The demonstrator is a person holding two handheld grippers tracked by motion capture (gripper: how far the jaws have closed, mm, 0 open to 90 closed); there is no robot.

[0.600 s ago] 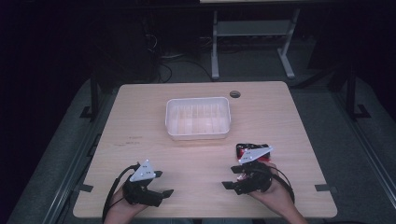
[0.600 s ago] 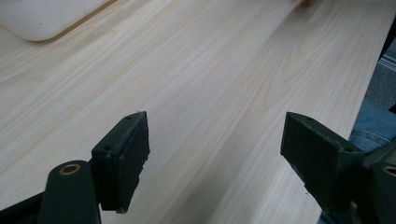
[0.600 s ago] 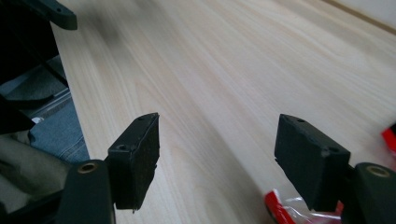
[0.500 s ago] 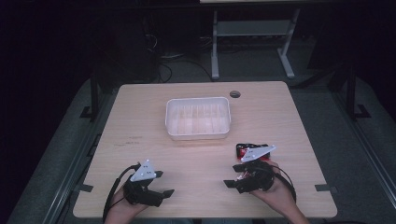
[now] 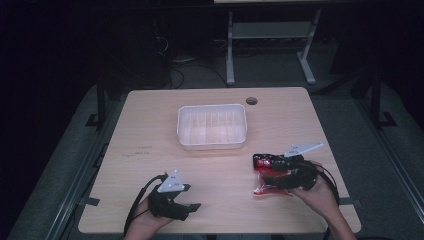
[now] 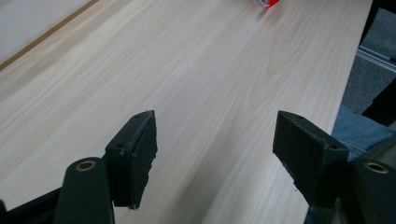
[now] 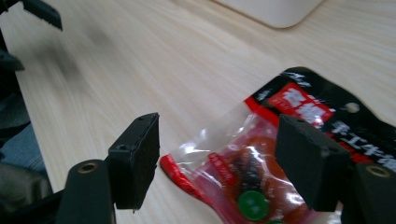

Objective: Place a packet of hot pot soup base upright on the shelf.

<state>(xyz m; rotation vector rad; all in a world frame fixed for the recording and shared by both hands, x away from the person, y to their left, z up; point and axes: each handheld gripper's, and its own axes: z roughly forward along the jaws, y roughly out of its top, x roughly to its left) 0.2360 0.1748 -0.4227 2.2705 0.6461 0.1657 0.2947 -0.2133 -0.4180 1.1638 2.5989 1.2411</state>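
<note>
Jaws of the right gripper [image 7: 217, 163] stand wide apart, straddling a red snack packet [image 7: 261, 172] without clamping it. That packet [image 5: 267, 172] lies flat on the desk [image 5: 150, 130] near its right edge. Left gripper [image 6: 215, 154] jaws are equally spread, holding nothing, near the front edge. A white tray [image 5: 212, 126] sits mid-desk, toward the far edge.
</note>
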